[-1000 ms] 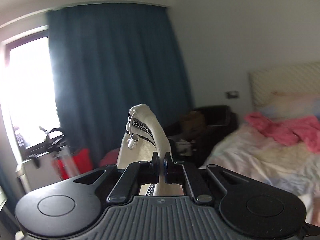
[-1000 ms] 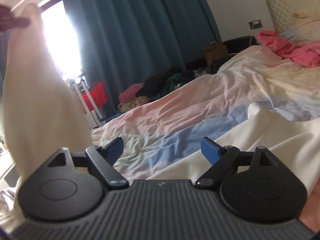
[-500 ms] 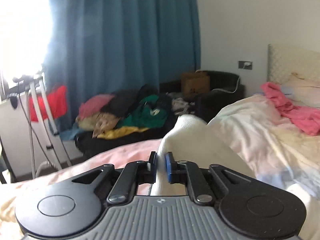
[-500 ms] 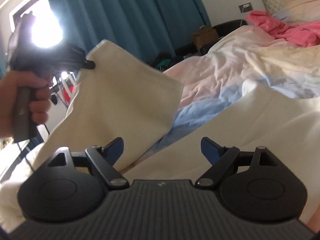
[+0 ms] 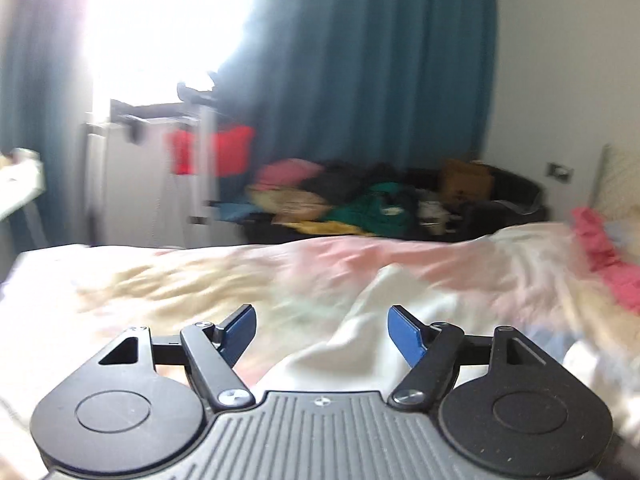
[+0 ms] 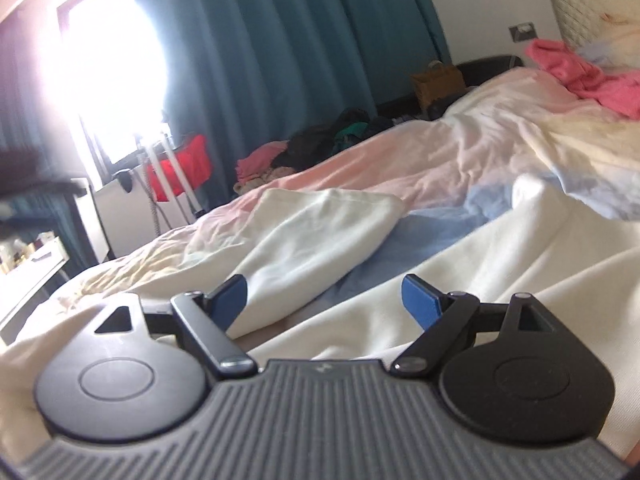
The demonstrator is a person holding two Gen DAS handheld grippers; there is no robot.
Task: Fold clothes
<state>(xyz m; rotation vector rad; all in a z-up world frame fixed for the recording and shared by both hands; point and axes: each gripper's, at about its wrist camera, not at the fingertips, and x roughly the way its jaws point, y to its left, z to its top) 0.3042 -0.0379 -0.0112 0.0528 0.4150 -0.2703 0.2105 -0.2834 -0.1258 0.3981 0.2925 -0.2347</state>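
Note:
A cream-white garment lies on the bed (image 6: pixel 472 152). In the right wrist view one part of it (image 6: pixel 316 232) lies flat ahead of my open, empty right gripper (image 6: pixel 324 300), and another part (image 6: pixel 520 248) spreads to the right. In the left wrist view the same white cloth (image 5: pixel 372 336) lies crumpled just in front of my left gripper (image 5: pixel 322 330), which is open and holds nothing. This view is blurred by motion.
The bed sheet (image 5: pixel 200 280) is pastel pink, yellow and blue. A pink cloth (image 6: pixel 580 76) lies near the headboard. A heap of clothes (image 5: pixel 344 208) sits beyond the bed under a teal curtain (image 5: pixel 360 60). A stand with a red item (image 6: pixel 176 168) is by the window.
My left gripper held the white garment up, lowered it onto the bed, then opened and let it go. The cloth now lies flat. The right gripper stayed open.

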